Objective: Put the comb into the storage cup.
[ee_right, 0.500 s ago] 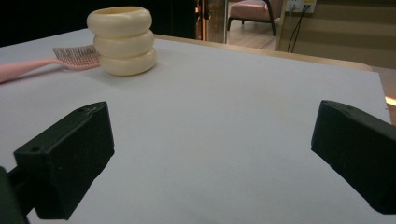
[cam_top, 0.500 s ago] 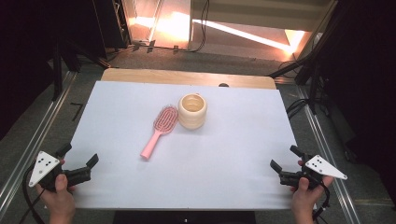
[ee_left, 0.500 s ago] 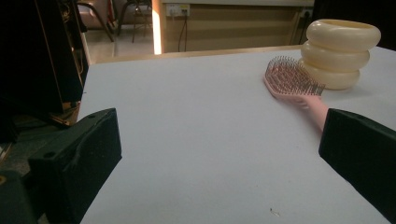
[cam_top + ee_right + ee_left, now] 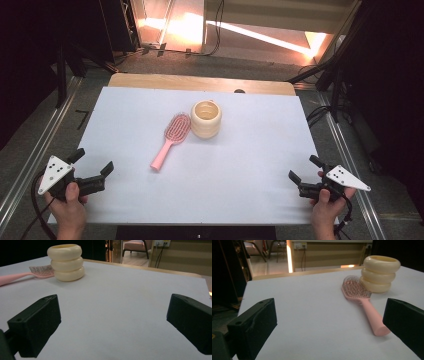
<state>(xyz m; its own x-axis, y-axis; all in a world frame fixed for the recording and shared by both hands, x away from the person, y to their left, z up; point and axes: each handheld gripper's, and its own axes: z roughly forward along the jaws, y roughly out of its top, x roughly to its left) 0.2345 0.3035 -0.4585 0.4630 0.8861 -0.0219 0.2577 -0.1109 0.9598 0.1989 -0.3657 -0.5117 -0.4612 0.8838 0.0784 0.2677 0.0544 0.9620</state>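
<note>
A pink hairbrush (image 4: pixel 171 140) lies bristles up near the middle of the white table top (image 4: pixel 250 165), its handle towards the near left. Just right of its head stands a cream ribbed cup (image 4: pixel 205 119), upright. My left gripper (image 4: pixel 93 165) rests at the table's near left corner, jaws wide open with nothing between them. Its own view has the hairbrush (image 4: pixel 362 298) and cup (image 4: pixel 380 273) ahead to the right. At the near right corner my right gripper (image 4: pixel 302 169) is open and holds nothing; the cup (image 4: pixel 66 262) and brush (image 4: pixel 30 273) lie far ahead on its left.
A wooden strip (image 4: pixel 200 82) borders the table's far edge. Metal rails (image 4: pixel 30 160) run along both sides on the floor, with cables (image 4: pixel 320 115) at the right. Wide bare table surface lies between the grippers and the objects.
</note>
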